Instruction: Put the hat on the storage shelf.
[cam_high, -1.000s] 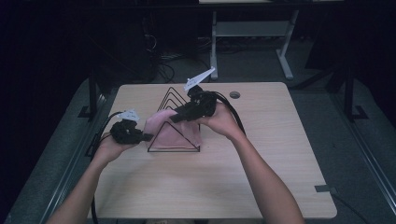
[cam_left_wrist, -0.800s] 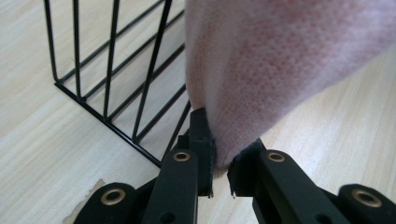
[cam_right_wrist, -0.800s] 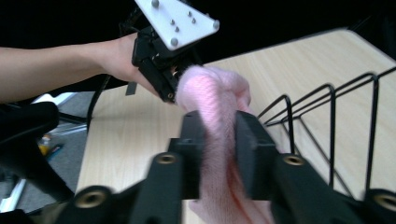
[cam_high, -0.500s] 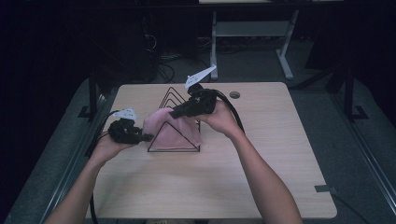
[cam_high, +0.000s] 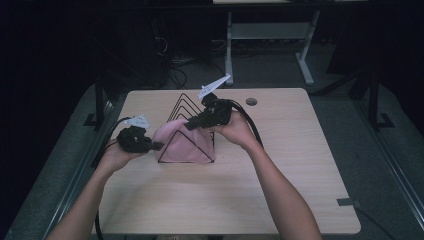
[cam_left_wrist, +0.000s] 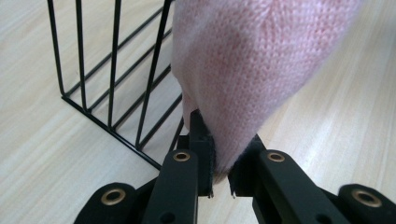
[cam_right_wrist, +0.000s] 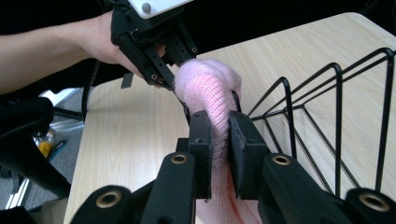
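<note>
Here, pink knitted cloth (cam_high: 179, 142) draped over the front of a black wire rack (cam_high: 192, 112) made of triangular frames, near the middle of a light wooden worktop (cam_high: 280, 190). Left gripper (cam_high: 156, 146) held at the cloth's left edge, low, close above the worktop; fingers (cam_left_wrist: 201, 149) closed on a fold of the knit, just drawn together within the last half second, pads pressing the fabric from both sides as seen in the left gripper view. Cloth (cam_left_wrist: 252, 60) rising from that grip in a rounded bulge, rack wires (cam_left_wrist: 112, 79) standing just beside it on the worktop (cam_left_wrist: 42, 154).

Right gripper (cam_high: 191, 125) brought in from the right over the rack's top, tilted down toward the cloth's upper edge; fingers (cam_right_wrist: 201, 140) clamped on a thick roll of the knit (cam_right_wrist: 211, 91), fabric squeezed narrow between the pads and spilling out above and below. In the right gripper view, left gripper (cam_right_wrist: 172, 85) touching the same bunch of cloth from the far side, the person's left hand (cam_right_wrist: 100, 37) behind it; rack frames (cam_right_wrist: 336, 107) upright to the right. Cloth thus held at two points, stretched between the grippers, partly lying against the rack's front triangle. Cables (cam_high: 107, 145) trailing from both grippers off the worktop's edges.
</note>
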